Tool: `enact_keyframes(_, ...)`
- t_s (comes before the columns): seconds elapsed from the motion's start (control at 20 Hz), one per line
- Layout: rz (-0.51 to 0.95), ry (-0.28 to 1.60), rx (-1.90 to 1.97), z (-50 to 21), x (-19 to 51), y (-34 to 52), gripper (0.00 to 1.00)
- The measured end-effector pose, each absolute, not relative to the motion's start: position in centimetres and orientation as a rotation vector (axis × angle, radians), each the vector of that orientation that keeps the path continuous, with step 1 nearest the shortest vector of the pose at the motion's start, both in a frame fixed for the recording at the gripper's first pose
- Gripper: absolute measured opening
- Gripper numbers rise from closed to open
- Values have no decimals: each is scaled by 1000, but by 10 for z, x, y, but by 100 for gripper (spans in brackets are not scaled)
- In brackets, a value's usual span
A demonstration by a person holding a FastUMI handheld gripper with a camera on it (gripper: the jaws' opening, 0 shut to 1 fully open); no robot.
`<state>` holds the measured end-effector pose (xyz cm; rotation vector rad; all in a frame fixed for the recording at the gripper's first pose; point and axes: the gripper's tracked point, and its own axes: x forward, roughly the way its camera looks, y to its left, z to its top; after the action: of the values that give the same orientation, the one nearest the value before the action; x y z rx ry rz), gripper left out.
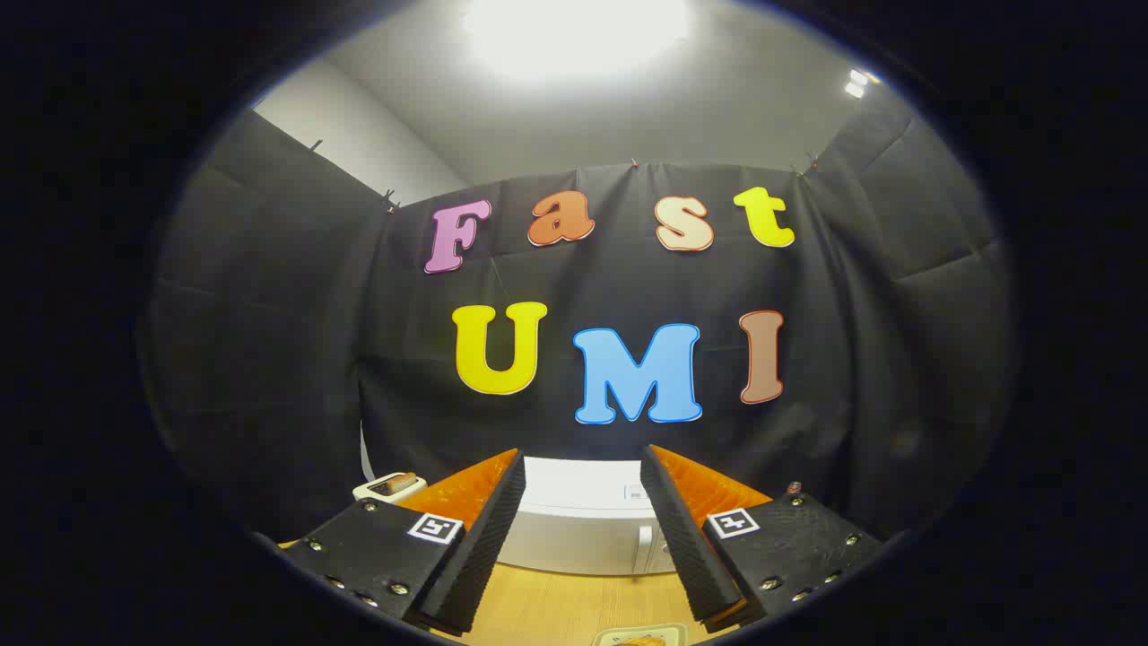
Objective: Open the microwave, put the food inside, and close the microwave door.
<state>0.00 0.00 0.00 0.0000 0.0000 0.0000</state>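
Note:
A white microwave [578, 520] stands on the wooden table [556, 610] against the booth's black wall, its door shut and a vertical handle [643, 549] toward its right side. My gripper [581, 471] hovers well short of it, open, with nothing between its fingers; the microwave shows through the gap. A pale plate with a piece of browned food [639, 640] lies on the table below and between the fingers, mostly cut off.
A small white appliance with something brown on top [391, 486] sits on the table left of the microwave, partly behind the left finger. Black cloth walls close in the booth at the back and both sides.

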Motion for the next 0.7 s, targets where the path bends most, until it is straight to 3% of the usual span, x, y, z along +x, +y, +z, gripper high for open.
enact_keyframes(0.7, 15, 8, -12, -18, 1, 3, 84)
